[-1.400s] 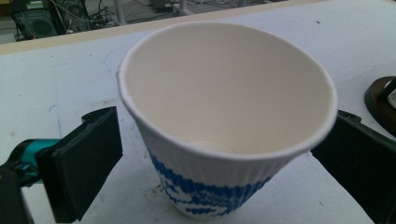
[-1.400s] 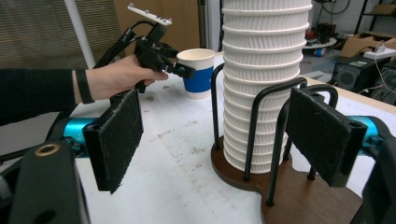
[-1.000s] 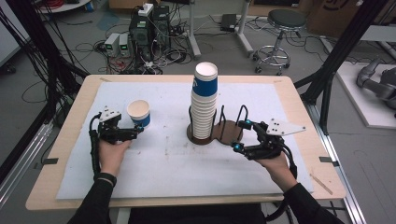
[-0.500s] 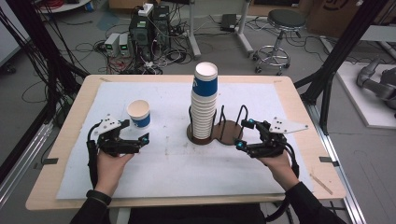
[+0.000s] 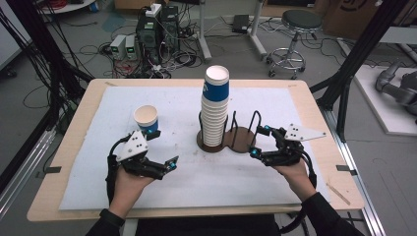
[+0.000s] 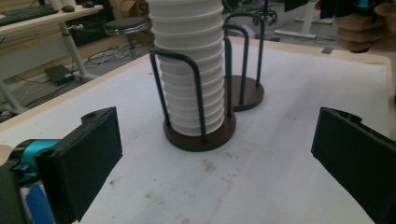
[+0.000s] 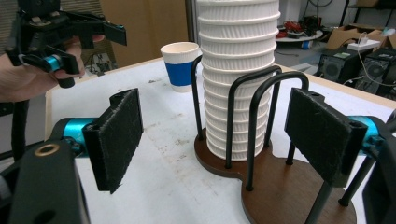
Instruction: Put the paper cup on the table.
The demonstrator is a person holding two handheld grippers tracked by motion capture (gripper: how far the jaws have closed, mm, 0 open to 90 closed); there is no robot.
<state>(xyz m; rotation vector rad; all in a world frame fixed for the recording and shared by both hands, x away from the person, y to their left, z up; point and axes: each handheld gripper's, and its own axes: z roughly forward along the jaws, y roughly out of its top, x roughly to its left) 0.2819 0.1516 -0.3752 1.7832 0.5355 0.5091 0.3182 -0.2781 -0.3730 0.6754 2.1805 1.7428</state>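
With one cup [image 5: 146,119] standing alone at the far left, both the left gripper [image 5: 167,166] and right gripper [image 5: 257,146], jaws open and empty, face the central cup stack [image 5: 215,112], apparently ready to pull another.

loose cup [image 5: 146,119]: 1 | cup stack [image 5: 215,110]: 1 (count unclear) | holder [image 5: 231,143]: 1

Open white mat [image 5: 196,182] is lying between the grippers, while at twelve o'clock the cup stack [image 5: 215,110] and its wire holder [image 5: 241,140] are blocking passage, a single cup [image 5: 146,119] standing at ten.
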